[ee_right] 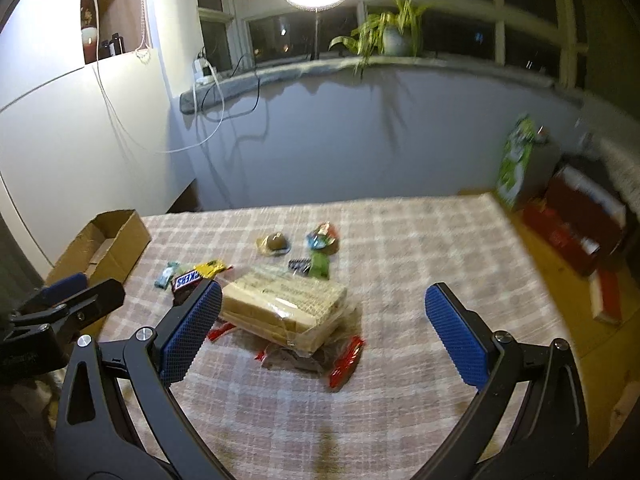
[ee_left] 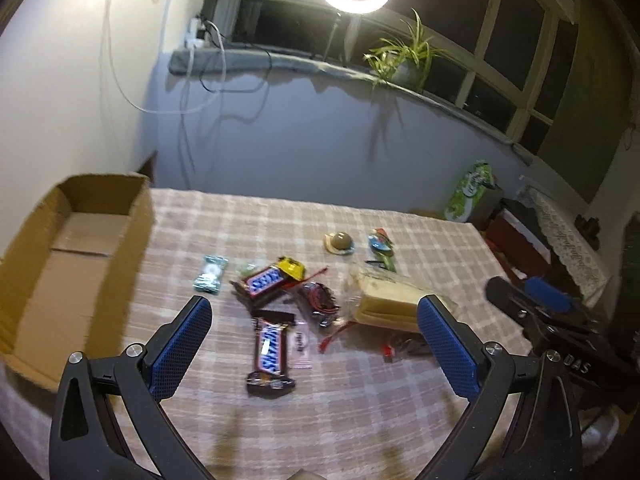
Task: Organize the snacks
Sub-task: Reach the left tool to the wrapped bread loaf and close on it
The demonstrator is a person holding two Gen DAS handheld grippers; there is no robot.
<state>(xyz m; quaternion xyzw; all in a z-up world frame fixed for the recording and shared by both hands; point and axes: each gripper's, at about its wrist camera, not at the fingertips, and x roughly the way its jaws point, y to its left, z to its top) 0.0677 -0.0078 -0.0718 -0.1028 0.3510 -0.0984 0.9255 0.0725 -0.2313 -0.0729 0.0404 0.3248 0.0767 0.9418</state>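
Both grippers, left gripper and right gripper, gape wide; maybe grab the near Snickers bar by its middle, then drop it in the left box.

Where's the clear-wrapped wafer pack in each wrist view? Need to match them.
Left wrist: wafer pack right of centre, just beyond the right fingertip.
Right wrist: wafer pack at centre, between the open fingers, lying on red wrappers.
Shared landmark: cardboard box at the table's left edge.
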